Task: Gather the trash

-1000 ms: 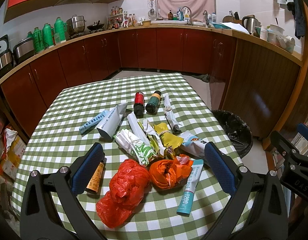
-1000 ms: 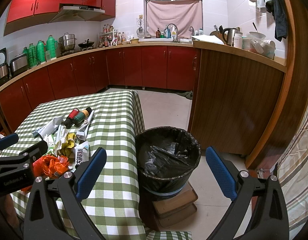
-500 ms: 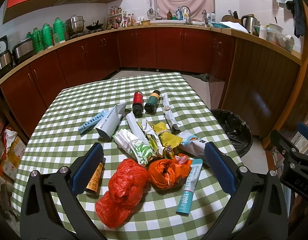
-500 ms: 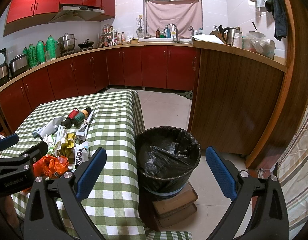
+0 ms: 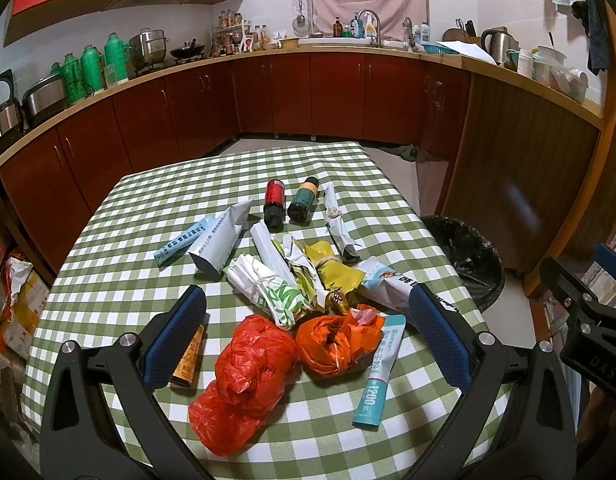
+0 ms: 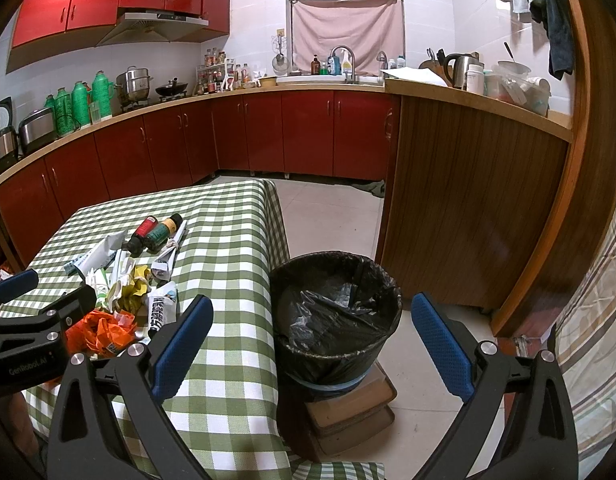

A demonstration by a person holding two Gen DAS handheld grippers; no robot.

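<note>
I am looking into a kitchen with glossy red wall cupboards, dark red base cabinets under a pale wooden counter, white tiled walls and a pink cloth hung over the window above the sink. In front of me stands the tabletop (image 5: 107,280), covered in a green-and-white checked cloth. Just beside its right edge, on the tiled floor, sits one round bin lined with a black plastic bag (image 6: 336,312), raised on a low stack of boards.

The trash lies in a loose heap on the near half of the cloth. I count two crumpled plastic bags, one red plastic bag (image 5: 243,372) and one orange plastic bag (image 5: 336,344), touching each other. Two small dark bottles lie side by side farther back, one with a red label (image 5: 274,202) and one with a green label (image 5: 303,199). One teal-and-white flat tube (image 5: 382,376) lies just right of the orange bag. Between bags and bottles are several rolled white, green and yellow paper wrappers (image 5: 283,276); I cannot count them exactly.

My left gripper (image 5: 305,336) hovers over the two bags with its blue-padded jaws spread wide, holding nothing. My right gripper (image 6: 312,340) hangs above the bin, equally wide apart and empty.
</note>
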